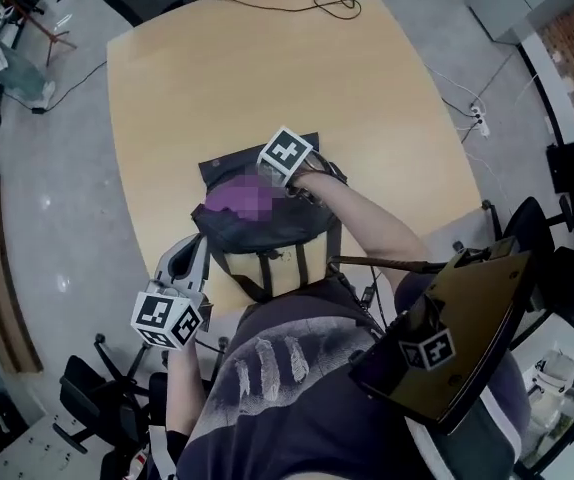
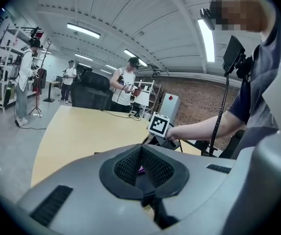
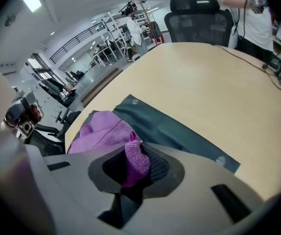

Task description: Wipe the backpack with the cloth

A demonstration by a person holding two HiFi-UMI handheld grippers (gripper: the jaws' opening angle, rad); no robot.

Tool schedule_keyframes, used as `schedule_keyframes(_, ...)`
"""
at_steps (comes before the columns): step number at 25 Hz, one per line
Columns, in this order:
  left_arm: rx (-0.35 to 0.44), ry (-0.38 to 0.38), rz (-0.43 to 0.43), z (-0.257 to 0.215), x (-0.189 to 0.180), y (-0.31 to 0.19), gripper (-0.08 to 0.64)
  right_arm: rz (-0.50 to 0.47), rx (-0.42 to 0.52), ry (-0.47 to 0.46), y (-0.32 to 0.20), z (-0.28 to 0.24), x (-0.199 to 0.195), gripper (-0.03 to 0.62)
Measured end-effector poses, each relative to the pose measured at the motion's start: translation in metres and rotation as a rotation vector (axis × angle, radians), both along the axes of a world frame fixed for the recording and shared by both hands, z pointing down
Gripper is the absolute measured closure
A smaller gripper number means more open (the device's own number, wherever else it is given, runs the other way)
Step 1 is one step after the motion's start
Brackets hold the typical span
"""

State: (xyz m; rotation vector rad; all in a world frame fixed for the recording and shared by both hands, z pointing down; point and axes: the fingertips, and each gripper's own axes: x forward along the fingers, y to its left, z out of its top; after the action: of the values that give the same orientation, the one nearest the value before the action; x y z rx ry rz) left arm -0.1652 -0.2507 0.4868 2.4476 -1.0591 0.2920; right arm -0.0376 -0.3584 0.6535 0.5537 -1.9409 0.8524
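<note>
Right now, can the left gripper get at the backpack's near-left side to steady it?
Probably yes. The left gripper sits right beside the backpack with nothing between them; the right gripper, shut on the cloth, is on top. Left jaws are together; open first.

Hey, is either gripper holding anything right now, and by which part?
The right gripper pinches the purple cloth by a bunched fold, over the backpack. The left gripper is shut on nothing.

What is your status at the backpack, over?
Right gripper shut on purple cloth, cloth lying on the backpack. Left gripper shut, empty, beside the backpack's left. Nothing in the way; only a cable at the table's far edge.
</note>
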Motion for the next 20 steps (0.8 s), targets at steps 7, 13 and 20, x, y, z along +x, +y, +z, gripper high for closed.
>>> schedule_keyframes(7, 0.002, -0.022, 0.053, -0.004, 0.015, -0.002, 0.553, 0.068, 0.002, 0.034, -0.012, 0.001, 0.068, 0.541)
schedule_keyframes(13, -0.016, -0.02, 0.066, -0.006, 0.028, 0.007, 0.552, 0.083, 0.055, 0.162, -0.023, 0.001, 0.116, 0.541)
schedule_keyframes(20, 0.007, -0.033, 0.121, -0.02, 0.054, 0.005, 0.552, 0.211, 0.173, 0.282, -0.027, -0.035, 0.212, 0.54)
